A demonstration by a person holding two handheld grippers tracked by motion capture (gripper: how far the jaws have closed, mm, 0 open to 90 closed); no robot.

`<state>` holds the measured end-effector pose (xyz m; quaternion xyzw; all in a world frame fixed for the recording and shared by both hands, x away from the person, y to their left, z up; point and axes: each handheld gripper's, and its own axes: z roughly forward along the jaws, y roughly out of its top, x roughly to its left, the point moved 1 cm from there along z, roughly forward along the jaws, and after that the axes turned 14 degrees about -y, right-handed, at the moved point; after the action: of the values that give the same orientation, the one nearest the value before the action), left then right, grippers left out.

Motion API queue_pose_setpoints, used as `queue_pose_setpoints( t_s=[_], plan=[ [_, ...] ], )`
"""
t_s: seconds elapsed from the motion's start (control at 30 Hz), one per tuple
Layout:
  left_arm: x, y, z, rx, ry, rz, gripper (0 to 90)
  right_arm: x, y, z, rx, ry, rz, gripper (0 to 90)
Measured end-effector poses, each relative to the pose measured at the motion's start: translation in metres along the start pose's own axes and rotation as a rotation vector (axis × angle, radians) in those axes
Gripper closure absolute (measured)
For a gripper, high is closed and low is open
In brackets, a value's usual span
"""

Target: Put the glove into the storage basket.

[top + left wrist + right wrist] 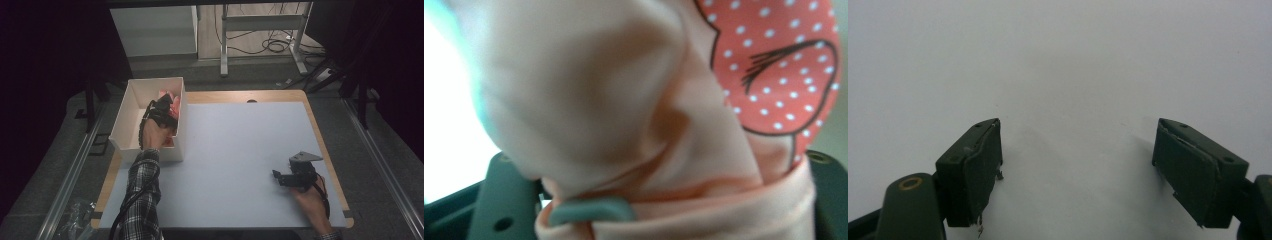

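Note:
A pink cloth [614,100] with a coral white-dotted patch [784,60] bulges close in front of the left gripper view, lying between and over the dark jaws, which stand apart at the lower corners. From above, my left gripper [162,107] reaches down into the white box [122,122] at the table's far left, right over the pink cloth [175,104] inside it. My right gripper [276,176] rests low over the pale mat [240,145] near the front right. Its jaws [1078,150] are wide apart with nothing between them.
The white box stands on the left edge of the mat, its near wall by my left forearm in a plaid sleeve [142,200]. A wooden table rim [320,135] borders the mat. Desk legs and cables [270,45] lie on the floor beyond.

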<state>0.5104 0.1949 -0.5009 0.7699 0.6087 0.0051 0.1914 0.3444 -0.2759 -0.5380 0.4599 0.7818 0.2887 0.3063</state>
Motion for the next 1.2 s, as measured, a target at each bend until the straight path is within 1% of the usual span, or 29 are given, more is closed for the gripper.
queue_pose_setpoints(
  t_s=[0.07,0.1,0.13,0.17,0.23,0.27,0.4,0.5,0.57,0.6,0.63,0.7,0.77,0.83,0.9,0.93,0.97,1.07,1.2],
  plan=[
    [0.001,0.0,0.0,-0.002,-0.022,-0.008,23.2,0.0,0.0,0.0,0.0,0.001,0.0,20.3],
    [0.003,0.0,0.0,0.002,-0.042,-0.013,20.1,0.0,0.0,0.0,0.0,0.0,0.0,20.3],
    [0.003,0.0,0.0,0.003,-0.049,-0.019,17.1,0.0,0.0,0.0,0.0,0.001,0.001,20.3],
    [0.003,0.0,-0.001,0.01,-0.053,-0.027,15.1,0.0,0.0,0.0,0.0,0.001,0.0,20.3],
    [0.003,-0.001,-0.001,0.028,-0.044,-0.026,11.5,0.0,0.0,0.0,0.0,0.001,0.0,20.2],
    [0.004,-0.002,-0.002,0.025,-0.045,-0.027,10.1,0.0,0.0,0.0,0.0,0.0,0.0,20.2],
    [0.004,-0.004,-0.011,-0.013,-0.07,-0.021,5.2,0.0,0.0,0.0,0.001,0.001,0.001,20.2],
    [0.003,-0.005,-0.019,-0.035,-0.074,-0.009,4.1,0.0,0.0,0.0,0.002,0.001,0.001,20.2],
    [0.002,-0.006,-0.027,-0.062,-0.087,-0.002,3.8,0.0,0.0,0.0,0.001,0.001,0.0,20.3],
    [0.001,-0.006,-0.03,-0.06,-0.083,0.008,3.6,0.0,0.0,0.0,0.001,0.001,0.0,20.2],
    [0.0,-0.006,-0.032,-0.066,-0.079,0.011,3.5,0.0,0.0,0.0,0.001,0.001,0.001,20.2],
    [-0.001,-0.007,-0.038,-0.072,-0.074,0.03,3.5,0.0,0.0,0.0,0.001,0.001,0.0,20.2],
    [-0.002,-0.008,-0.044,-0.1,-0.07,0.041,3.5,0.0,0.0,0.0,0.001,0.001,0.0,20.3],
    [-0.003,-0.009,-0.048,-0.113,-0.067,0.049,3.5,0.0,0.0,0.0,0.001,0.001,0.0,20.3],
    [-0.003,-0.01,-0.054,-0.133,-0.063,0.069,3.5,0.0,0.0,0.0,0.0,0.001,0.001,20.3],
    [-0.004,-0.011,-0.055,-0.142,-0.069,0.064,3.5,0.0,0.0,0.0,0.0,0.001,0.001,20.2],
    [-0.003,-0.011,-0.057,-0.148,-0.075,0.071,3.5,0.0,0.0,0.0,0.0,0.0,0.0,20.3],
    [-0.003,-0.012,-0.06,-0.164,-0.076,0.077,3.4,0.0,0.0,0.0,0.0,0.0,0.0,20.2],
    [-0.002,-0.014,-0.065,-0.187,-0.08,0.1,2.9,0.0,0.0,0.0,0.0,0.0,0.0,20.2]
  ],
)
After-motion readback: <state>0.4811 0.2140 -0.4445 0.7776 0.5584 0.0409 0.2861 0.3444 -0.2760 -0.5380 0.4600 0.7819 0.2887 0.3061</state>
